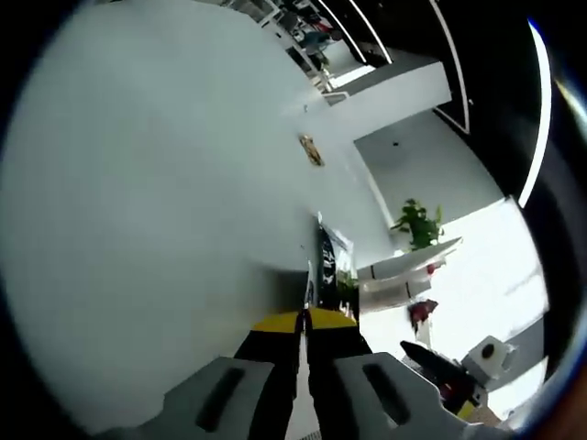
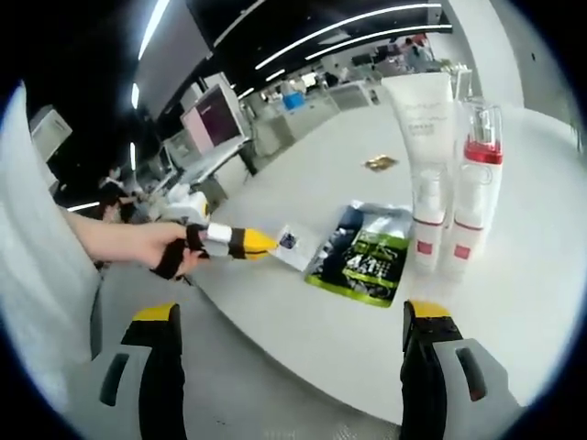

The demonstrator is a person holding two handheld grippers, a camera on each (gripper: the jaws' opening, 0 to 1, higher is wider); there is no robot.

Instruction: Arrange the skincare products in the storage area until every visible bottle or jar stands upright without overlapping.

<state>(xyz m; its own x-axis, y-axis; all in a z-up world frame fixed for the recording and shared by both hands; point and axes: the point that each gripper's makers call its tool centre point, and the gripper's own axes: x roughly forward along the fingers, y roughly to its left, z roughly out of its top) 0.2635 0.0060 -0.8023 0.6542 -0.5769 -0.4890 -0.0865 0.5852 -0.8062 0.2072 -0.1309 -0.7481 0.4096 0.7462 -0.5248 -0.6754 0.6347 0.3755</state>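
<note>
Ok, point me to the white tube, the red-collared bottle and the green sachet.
White tube (image 2: 424,119), right gripper view, on its wide upper body.
Red-collared bottle (image 2: 481,151), right gripper view, on the red collar.
Green sachet (image 2: 367,257), right gripper view, on its printed front, lying flat.

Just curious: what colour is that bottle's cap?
Red cap, clearest in the right gripper view.

White tube (image 2: 427,119), red-banded white bottle (image 2: 475,183), green-and-black sachet (image 2: 367,249), on a white table (image 2: 523,302).

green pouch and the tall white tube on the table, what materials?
Green pouch: looks like glossy plastic or foil film, going by its crinkled, reflective surface. Tall white tube: probably matte soft plastic, smooth and opaque with a flat crimped top.
</note>
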